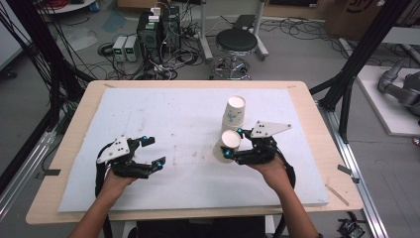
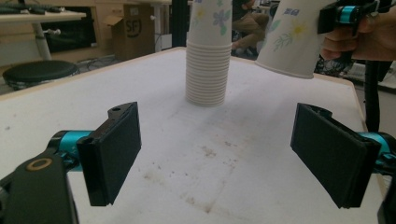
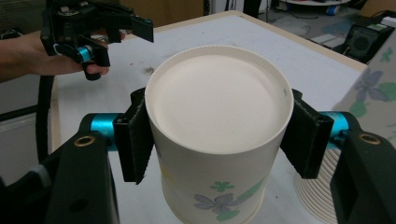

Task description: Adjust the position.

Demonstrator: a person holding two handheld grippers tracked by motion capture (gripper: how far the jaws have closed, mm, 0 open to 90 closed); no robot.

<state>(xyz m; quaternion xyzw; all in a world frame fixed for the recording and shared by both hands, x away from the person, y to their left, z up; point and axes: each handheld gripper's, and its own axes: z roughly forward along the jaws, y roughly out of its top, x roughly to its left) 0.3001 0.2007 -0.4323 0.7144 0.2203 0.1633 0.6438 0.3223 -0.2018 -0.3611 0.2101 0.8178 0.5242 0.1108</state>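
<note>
The right gripper point(image 1: 236, 144) is pinching an upside-down paper cup point(image 1: 227, 145), holding it above the table point(image 1: 163, 124) beside the cup stack point(image 1: 234, 112). The left gripper point(image 1: 148, 150) is hovering spread and empty.

White paper cup point(image 3: 219, 154) with purple-green flowers, seemingly; black jaws.

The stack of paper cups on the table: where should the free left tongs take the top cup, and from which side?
Grip the top cup's wall above the ribbed rims of the stack of paper cups, coming level from the left tongs' side; the cups stand upside down, round and upright.
</note>
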